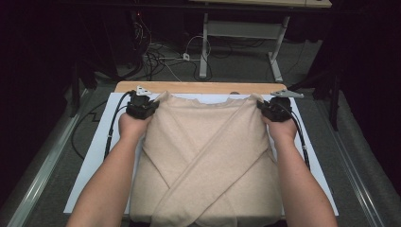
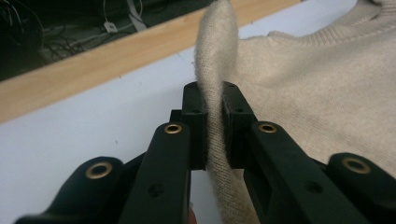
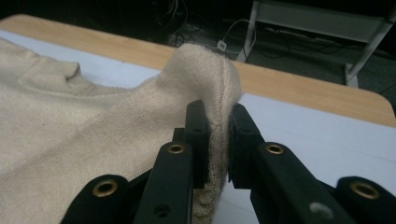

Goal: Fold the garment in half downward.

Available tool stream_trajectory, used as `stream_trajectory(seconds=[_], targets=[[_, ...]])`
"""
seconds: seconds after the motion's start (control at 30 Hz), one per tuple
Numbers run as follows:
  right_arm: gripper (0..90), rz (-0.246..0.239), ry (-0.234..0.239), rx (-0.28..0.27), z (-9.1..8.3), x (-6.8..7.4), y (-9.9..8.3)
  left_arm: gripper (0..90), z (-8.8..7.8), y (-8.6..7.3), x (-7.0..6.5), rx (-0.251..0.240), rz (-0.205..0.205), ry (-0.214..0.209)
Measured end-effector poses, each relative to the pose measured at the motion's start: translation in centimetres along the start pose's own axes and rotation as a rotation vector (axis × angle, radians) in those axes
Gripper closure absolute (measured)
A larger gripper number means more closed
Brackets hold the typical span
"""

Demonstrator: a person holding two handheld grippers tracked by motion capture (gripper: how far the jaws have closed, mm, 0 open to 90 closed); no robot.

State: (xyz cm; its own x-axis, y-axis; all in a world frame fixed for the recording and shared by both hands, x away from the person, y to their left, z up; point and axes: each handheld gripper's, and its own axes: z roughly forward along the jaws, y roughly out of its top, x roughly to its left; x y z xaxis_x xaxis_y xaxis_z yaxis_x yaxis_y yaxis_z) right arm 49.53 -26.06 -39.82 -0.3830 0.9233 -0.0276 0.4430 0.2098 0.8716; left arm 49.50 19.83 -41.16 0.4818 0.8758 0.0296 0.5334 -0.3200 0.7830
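Observation:
A beige knit sweater [image 1: 208,156] lies on the white sheet with both sleeves folded across its front in an X. My left gripper [image 1: 153,100] is shut on the sweater's far left shoulder corner. In the left gripper view the knit fabric [image 2: 215,88] stands pinched upright between my left gripper's [image 2: 214,128] jaws. My right gripper [image 1: 261,103] is shut on the far right shoulder corner. The right gripper view shows a fold of the sweater [image 3: 205,74] clamped in my right gripper [image 3: 218,140]. Both corners are raised off the sheet.
The white sheet [image 1: 101,137] covers a wooden table [image 1: 198,87] whose far edge shows beyond the sweater. Past it, cables [image 1: 156,59] and a white desk frame [image 1: 204,47] stand on the grey floor. Metal rails [image 1: 42,165] run along both sides.

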Motion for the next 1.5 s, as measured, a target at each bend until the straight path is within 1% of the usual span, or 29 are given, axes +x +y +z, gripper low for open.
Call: stream_trajectory(seconds=[0.07, 0.13, 0.23, 0.27, 0.4, 0.43, 0.5, 0.57, 0.63, 0.67, 0.77, 0.9, 1.1, 1.23, 1.37, 1.47, 1.5], targets=[[81.7, -0.011, -0.003, 0.018, 0.4, 0.3, -0.8, 80.4, 0.2, -0.8, -0.1, 0.004, -0.005, -0.015], [81.6, -0.009, 0.008, 0.037, 0.7, 0.4, -1.8, 80.4, 0.3, -1.6, -0.2, 0.006, -0.011, -0.027], [81.6, 0.005, 0.022, 0.035, 0.2, 0.4, -3.0, 80.4, -0.2, -2.7, -0.4, -0.007, -0.025, -0.055], [81.6, 0.001, 0.025, 0.030, -0.2, 0.4, -3.3, 80.4, -0.5, -2.9, -0.4, -0.011, -0.025, -0.061], [81.6, -0.013, 0.039, 0.008, -2.0, 0.7, -3.7, 80.3, -2.1, -3.8, -0.9, -0.035, -0.016, -0.092], [81.6, -0.017, 0.040, 0.001, -2.6, 0.8, -3.8, 80.3, -2.6, -4.0, -1.1, -0.038, -0.004, -0.096], [81.6, -0.021, 0.045, -0.018, -3.7, 1.5, -3.9, 80.3, -3.5, -4.3, -1.5, -0.051, 0.018, -0.102], [81.5, -0.035, 0.055, -0.039, -4.8, 2.2, -4.2, 80.2, -4.5, -4.7, -1.9, -0.069, 0.019, -0.117], [81.5, -0.051, 0.059, -0.046, -5.7, 2.7, -4.6, 80.2, -5.3, -5.2, -2.5, -0.079, 0.035, -0.125], [81.5, -0.056, 0.063, -0.046, -6.2, 2.9, -4.8, 80.2, -5.8, -5.5, -2.9, -0.083, 0.046, -0.128], [81.5, -0.076, 0.081, -0.059, -8.0, 3.4, -5.9, 80.2, -7.1, -6.6, -3.8, -0.096, 0.054, -0.136], [81.5, -0.081, 0.102, -0.064, -9.8, 3.8, -7.3, 80.1, -8.6, -8.3, -4.9, -0.113, 0.082, -0.149], [81.4, -0.088, 0.135, -0.079, -12.3, 4.4, -9.3, 79.9, -10.7, -10.9, -6.5, -0.136, 0.119, -0.182], [81.4, -0.098, 0.158, -0.087, -13.9, 5.0, -10.6, 79.8, -12.2, -12.6, -7.3, -0.152, 0.123, -0.210], [81.4, -0.102, 0.180, -0.095, -15.5, 5.6, -11.8, 79.8, -13.3, -14.2, -7.9, -0.144, 0.134, -0.230], [81.3, -0.112, 0.189, -0.099, -16.6, 5.9, -12.6, 79.8, -14.4, -15.2, -8.3, -0.153, 0.130, -0.246], [81.3, -0.114, 0.193, -0.104, -17.0, 6.0, -12.8, 79.8, -14.7, -15.5, -8.5, -0.152, 0.136, -0.248]])
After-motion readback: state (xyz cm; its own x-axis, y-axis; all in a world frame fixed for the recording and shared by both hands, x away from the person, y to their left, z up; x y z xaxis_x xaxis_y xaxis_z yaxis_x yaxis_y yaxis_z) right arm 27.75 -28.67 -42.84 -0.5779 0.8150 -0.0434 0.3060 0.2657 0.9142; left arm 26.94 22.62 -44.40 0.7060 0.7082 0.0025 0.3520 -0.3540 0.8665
